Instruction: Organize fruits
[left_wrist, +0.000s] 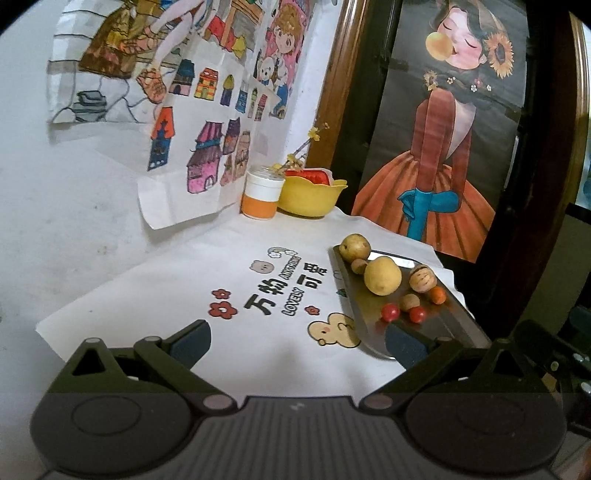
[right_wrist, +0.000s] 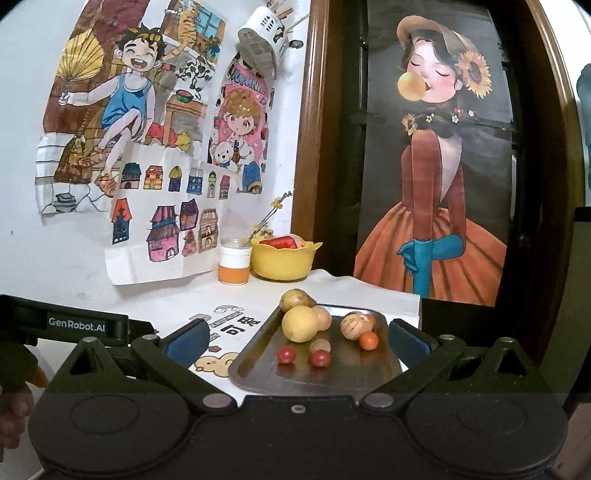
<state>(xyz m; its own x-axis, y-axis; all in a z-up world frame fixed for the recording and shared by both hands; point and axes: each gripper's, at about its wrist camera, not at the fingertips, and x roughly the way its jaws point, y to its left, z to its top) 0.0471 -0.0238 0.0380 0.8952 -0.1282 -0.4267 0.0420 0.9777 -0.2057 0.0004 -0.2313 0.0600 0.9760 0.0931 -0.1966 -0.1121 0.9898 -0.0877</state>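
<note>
surface: table under a white printed cloth (right_wrist: 258, 295) | back corner: white-and-orange jar (right_wrist: 234, 266) just beside a yellow bowl (right_wrist: 282, 264) | right side: dark metal tray (right_wrist: 258, 354) lying flat on the cloth, one corner reaching its far right edge | cloth's near half bare except for its cartoon prints

Glossy, mirror-smooth metal tray (right_wrist: 258, 363), reflecting the small red fruits (right_wrist: 286, 355). Matt white printed cloth (left_wrist: 236, 258) under it. Smooth yellow plastic bowl (right_wrist: 282, 264) far back, beside a white-and-orange plastic jar (right_wrist: 234, 266). Curling paper drawings (right_wrist: 162, 221) on the wall. Polished dark wood frame (right_wrist: 306, 147). Matt black plastic gripper fingers (right_wrist: 184, 338).
</note>
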